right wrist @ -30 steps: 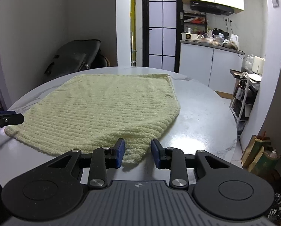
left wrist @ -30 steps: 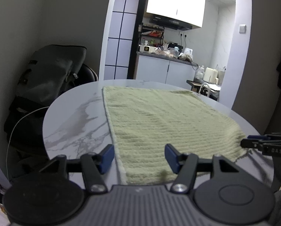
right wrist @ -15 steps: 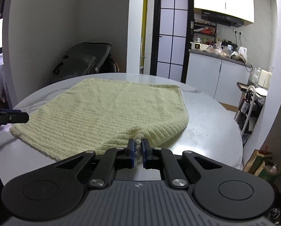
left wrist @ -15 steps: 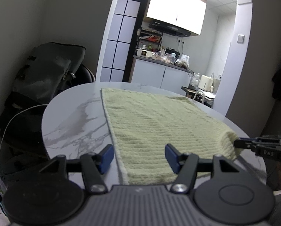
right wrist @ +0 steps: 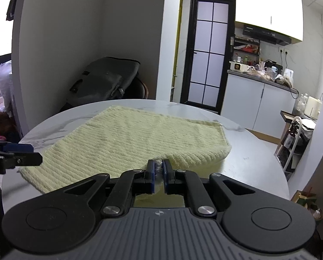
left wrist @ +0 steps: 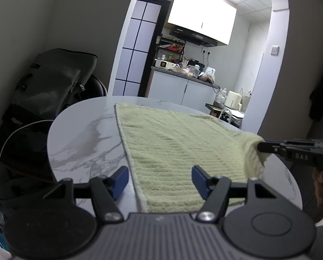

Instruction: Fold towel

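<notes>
Right wrist view: my right gripper (right wrist: 158,169) has its jaws clamped on the towel (right wrist: 139,138) corner; my left gripper (left wrist: 160,178) gapes wide, straddling its near edge.

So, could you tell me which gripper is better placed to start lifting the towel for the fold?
The right gripper: it is shut on the towel corner, raised off the table. The left gripper is open.
</notes>
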Available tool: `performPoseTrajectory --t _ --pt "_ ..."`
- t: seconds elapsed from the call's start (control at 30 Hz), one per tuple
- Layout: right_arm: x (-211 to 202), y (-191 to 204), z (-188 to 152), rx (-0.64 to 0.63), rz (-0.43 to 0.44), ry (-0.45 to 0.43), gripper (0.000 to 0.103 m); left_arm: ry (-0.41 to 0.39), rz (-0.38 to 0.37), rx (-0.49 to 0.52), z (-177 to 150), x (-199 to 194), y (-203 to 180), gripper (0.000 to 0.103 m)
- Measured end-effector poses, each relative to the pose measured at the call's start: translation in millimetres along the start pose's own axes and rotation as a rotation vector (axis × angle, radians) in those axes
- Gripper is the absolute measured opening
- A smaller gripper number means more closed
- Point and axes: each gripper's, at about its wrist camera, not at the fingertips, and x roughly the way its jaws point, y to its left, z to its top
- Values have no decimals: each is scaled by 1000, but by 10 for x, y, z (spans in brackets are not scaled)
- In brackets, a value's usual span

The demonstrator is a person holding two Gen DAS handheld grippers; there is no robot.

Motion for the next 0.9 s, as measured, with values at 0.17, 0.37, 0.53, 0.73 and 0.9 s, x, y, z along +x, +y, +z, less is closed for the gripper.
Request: performPoseTrajectory --t 0.17,0.37,0.53,0.73,0.9 --pt "108 89 45 7 21 9 10 0 3 5 4 -6 -5 68" --pt "234 222 44 -7 58 42 15 -2 5 4 9 1 5 68" --pt "264 369 17 -32 98 43 34 3 3 8 16 10 13 69" --pt "233 485 -8 -52 117 36 36 -1 2 1 12 -7 28 69" --pt "200 442 -5 -53 98 31 36 0 4 4 11 -6 14 69"
